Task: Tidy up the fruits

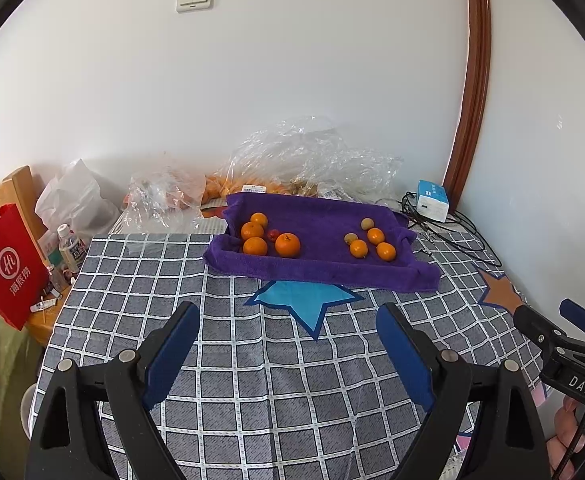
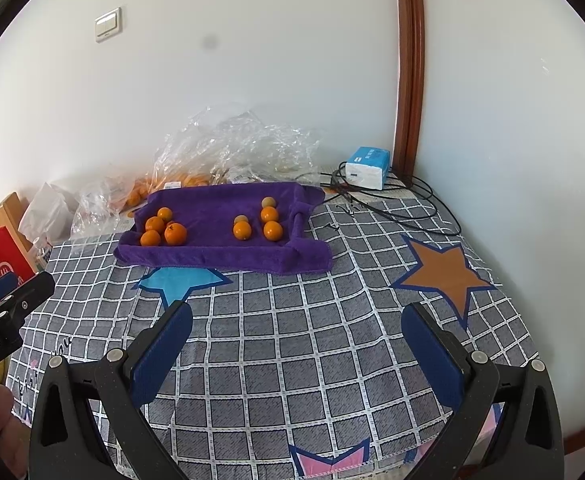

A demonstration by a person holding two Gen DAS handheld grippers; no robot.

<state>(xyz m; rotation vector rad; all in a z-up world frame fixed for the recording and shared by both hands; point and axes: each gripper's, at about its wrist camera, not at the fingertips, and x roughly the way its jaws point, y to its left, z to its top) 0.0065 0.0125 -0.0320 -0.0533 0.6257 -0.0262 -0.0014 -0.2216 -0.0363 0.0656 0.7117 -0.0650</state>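
Observation:
A purple towel-lined tray (image 1: 320, 268) (image 2: 220, 258) sits at the far side of the checked tablecloth. Its left part holds several oranges (image 1: 287, 245) (image 2: 175, 233) and a small red fruit (image 1: 273, 235). Its right part holds three oranges (image 1: 375, 236) (image 2: 269, 215) and two small brownish fruits (image 1: 367, 223) (image 2: 268, 202). My left gripper (image 1: 288, 308) is open and empty, well short of the tray. My right gripper (image 2: 297, 308) is open and empty, also short of the tray. The right gripper shows at the right edge of the left wrist view (image 1: 556, 320); the left gripper shows at the left edge of the right wrist view (image 2: 16, 292).
Crumpled clear plastic bags (image 1: 308, 156) (image 2: 236, 144) with more oranges lie behind the tray against the wall. A white-blue tissue pack (image 1: 433, 199) (image 2: 368, 167) and black cables (image 2: 404, 208) lie at the back right. A red paper bag (image 1: 6, 264) and a water bottle (image 1: 70, 248) stand left.

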